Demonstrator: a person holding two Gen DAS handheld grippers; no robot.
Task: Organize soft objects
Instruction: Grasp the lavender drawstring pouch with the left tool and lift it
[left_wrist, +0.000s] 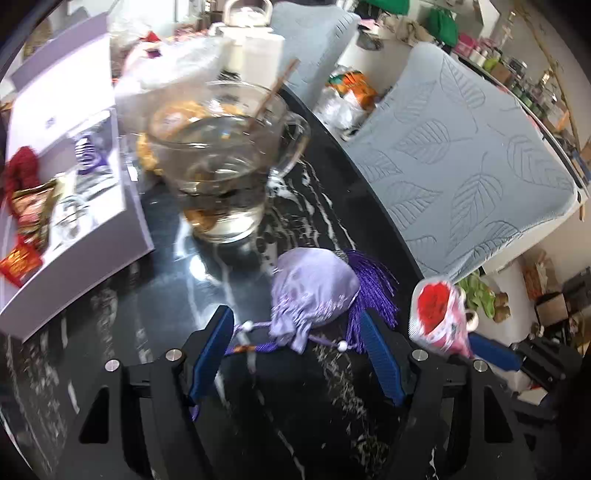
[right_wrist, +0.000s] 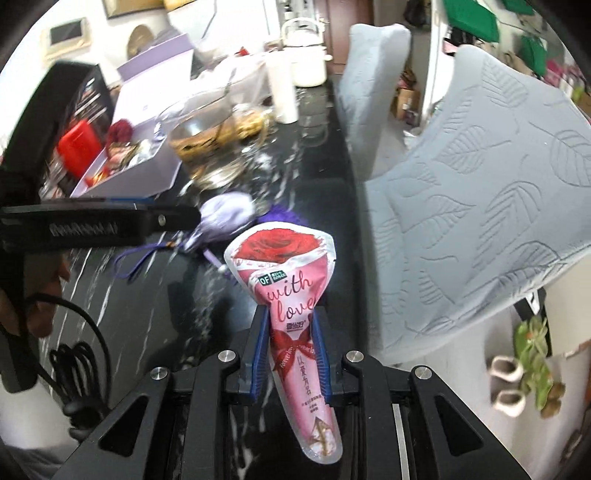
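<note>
Right hand-held gripper (right_wrist: 289, 332) clamped narrow on the pink rose-printed pouch (right_wrist: 291, 295), blue fingers (right_wrist: 258, 354) pressing both its sides, pouch held clear above the black marbled table (right_wrist: 155, 295). Left hand-held gripper (left_wrist: 297, 332) standing about half open, nothing gripped, the lilac satin sachet (left_wrist: 314, 291) with purple tassel (left_wrist: 373, 288) lying on the table just beyond and between its fingertips. Farther back, a glass cup (left_wrist: 229, 162) of liquid, an open lilac box (left_wrist: 70, 155) of small items at the left, leaf-patterned grey chair covers (left_wrist: 472, 158) off the table's right edge.
</note>
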